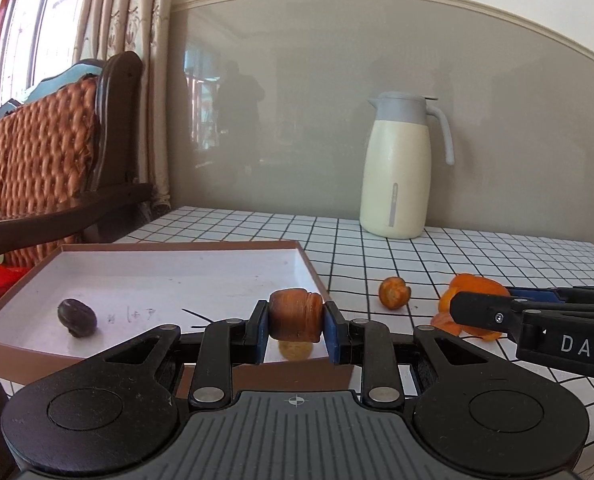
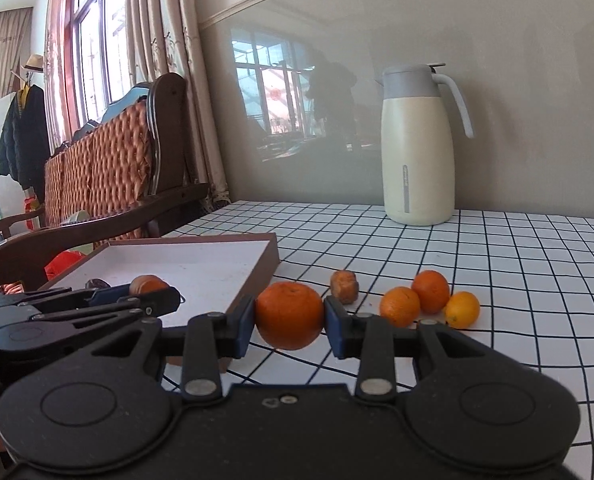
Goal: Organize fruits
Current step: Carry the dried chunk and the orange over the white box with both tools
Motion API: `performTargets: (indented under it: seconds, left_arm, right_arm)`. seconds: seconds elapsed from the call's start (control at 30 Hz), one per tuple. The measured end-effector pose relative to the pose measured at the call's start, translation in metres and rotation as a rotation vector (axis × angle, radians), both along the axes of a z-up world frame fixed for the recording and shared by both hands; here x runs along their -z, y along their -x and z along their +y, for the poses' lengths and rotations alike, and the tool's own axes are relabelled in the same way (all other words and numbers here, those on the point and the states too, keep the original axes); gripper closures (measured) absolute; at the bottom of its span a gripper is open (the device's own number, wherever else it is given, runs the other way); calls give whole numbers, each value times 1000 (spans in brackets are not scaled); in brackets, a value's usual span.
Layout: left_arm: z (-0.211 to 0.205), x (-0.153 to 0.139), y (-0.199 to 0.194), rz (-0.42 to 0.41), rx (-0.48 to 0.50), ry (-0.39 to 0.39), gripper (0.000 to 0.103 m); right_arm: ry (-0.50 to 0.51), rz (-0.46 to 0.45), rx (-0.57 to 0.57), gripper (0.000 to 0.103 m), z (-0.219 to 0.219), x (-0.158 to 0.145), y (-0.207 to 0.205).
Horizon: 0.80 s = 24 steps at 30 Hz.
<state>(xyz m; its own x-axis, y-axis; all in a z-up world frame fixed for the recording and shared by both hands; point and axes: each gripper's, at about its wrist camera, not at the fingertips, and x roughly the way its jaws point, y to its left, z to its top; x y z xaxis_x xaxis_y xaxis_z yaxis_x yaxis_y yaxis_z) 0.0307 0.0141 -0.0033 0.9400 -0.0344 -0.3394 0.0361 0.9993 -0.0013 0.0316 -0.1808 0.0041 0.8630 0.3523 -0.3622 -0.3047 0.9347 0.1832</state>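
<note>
Small yellowish round fruit (image 1: 295,350) in the brown-rimmed white tray (image 1: 145,246): mostly hidden behind the clamped wrinkled brown-orange fruit (image 1: 295,314). Handwritten marks (image 1: 131,314) on tray floor illegible. Tray's near-left corner hidden in right wrist view.

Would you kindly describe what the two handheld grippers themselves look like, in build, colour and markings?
Both look alike. The left gripper and right gripper have matte black bodies with two round raised discs, black linkage bars on silver rivets, and black fingers faced with blue pads. The left one's base is ribbed grey with a small crosshair mark. White letters "DAS" show on the right gripper's side in the left wrist view.
</note>
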Motion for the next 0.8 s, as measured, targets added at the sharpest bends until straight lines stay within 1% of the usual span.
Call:
performTargets:
  seconds: [0.2, 0.4, 0.63, 0.8]
  left_arm:
    - [31, -3, 4, -20, -64, 5, 75]
    - [63, -5, 6, -33, -149, 23, 75]
    - [96, -4, 6, -41, -241, 45, 75]
    - [112, -5, 5, -48, -280, 37, 75]
  right_arm:
    - [-16, -37, -43, 74, 23, -5, -5]
    - [-28, -77, -65, 74, 46, -9, -10]
    - [-38, -82, -81, 74, 64, -9, -17]
    - [-46, -81, -91, 74, 74, -8, -19]
